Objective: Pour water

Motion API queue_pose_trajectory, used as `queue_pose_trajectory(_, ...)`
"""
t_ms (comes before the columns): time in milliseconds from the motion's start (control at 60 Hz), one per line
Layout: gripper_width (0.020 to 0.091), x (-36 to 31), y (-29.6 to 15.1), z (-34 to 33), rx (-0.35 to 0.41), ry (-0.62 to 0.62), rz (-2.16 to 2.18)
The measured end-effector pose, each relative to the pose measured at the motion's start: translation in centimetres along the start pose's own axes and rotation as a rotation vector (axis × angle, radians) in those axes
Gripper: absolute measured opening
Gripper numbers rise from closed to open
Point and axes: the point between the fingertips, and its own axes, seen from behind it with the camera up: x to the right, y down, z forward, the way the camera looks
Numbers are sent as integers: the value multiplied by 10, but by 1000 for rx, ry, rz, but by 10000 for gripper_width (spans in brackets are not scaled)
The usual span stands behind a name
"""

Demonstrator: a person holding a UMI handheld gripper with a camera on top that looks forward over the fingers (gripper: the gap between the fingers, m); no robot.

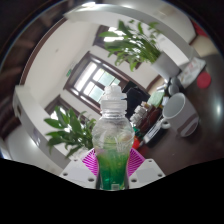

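Indoor room, home or office: window [97, 75], potted plants [68, 128], cluttered table [155, 128].

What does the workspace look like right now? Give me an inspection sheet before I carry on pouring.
Surface: none seen under the bottle; the view is tilted and shows mostly the room.
Job's things: clear bottle with a white cap, green liquid in its lower part, upright between the fingers. No receiving vessel seen.
Clutter: small items on a far table, too small to tell.
Grippers: gripper with pink pads against both sides of the bottle; it looks held.
Cables: nothing seen.
Surroundings: window, leafy plants to either side of the bottle, a white object beyond.
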Motion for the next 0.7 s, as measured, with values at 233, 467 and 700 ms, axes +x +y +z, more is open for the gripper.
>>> queue_pose_trajectory(233, 318, -13, -49, 40, 90, -94, 617)
queue_pose_trajectory(467, 318, 14, -89, 49, 190, -136, 1034)
queue_pose_trajectory(700, 319, 34, -81, 55, 161, -122, 1211)
